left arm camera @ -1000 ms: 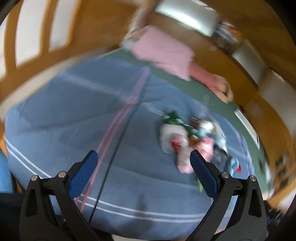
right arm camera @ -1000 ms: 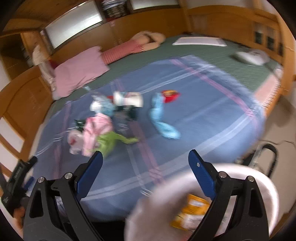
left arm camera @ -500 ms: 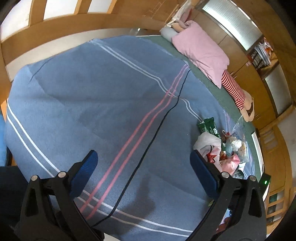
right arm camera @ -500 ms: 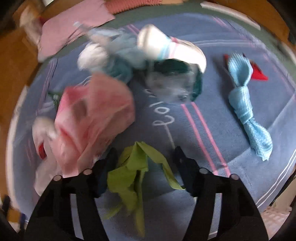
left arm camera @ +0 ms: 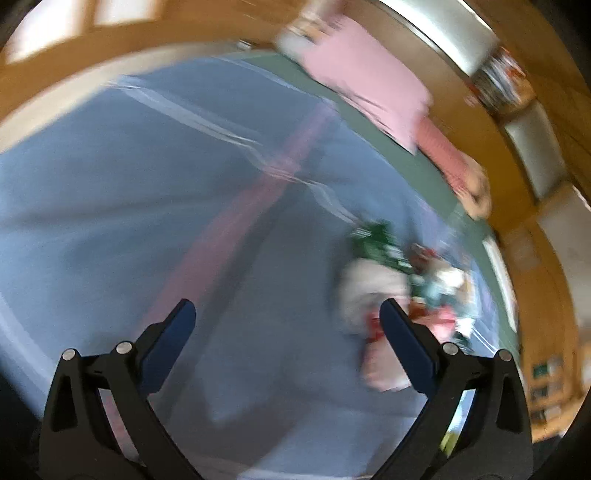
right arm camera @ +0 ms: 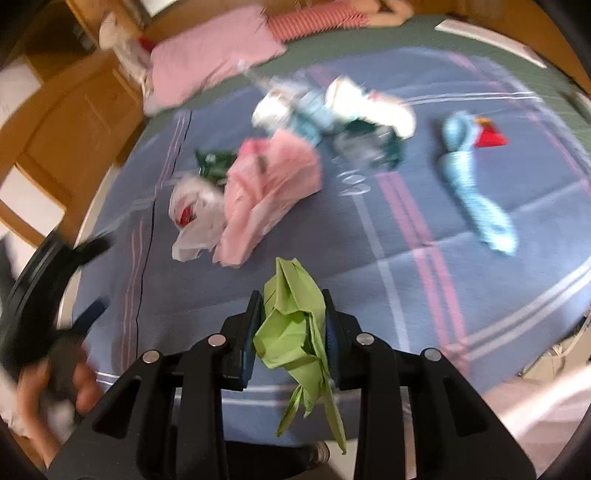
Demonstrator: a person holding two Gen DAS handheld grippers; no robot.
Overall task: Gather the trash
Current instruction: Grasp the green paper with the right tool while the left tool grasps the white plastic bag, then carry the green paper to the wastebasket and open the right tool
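Note:
My right gripper [right arm camera: 291, 299] has a crumpled green paper [right arm camera: 291, 325] between its jaws, which are closing with both pads pressing on it. Beyond it on the blue blanket [right arm camera: 406, 240] lie a pink bag [right arm camera: 269, 188], a white plastic bag [right arm camera: 195, 210], a dark green wrapper [right arm camera: 214, 162], a knotted light-blue bag [right arm camera: 472, 184] and a red scrap [right arm camera: 491, 138]. My left gripper [left arm camera: 284, 314] is open over bare blanket [left arm camera: 110, 221], holding nothing. In that blurred view the white bag [left arm camera: 369, 288] lies just beyond its right finger.
A pink pillow [right arm camera: 210, 62] and a striped doll [right arm camera: 314, 22] lie at the head of the bed. A wooden bed frame [right arm camera: 66, 122] runs along the left. A person's hand [right arm camera: 55, 373] shows at the lower left of the right wrist view.
My right gripper came down from wide open above the bed and closed its jaws around the green paper. The left wrist view swung, and the trash pile now sits by its right finger.

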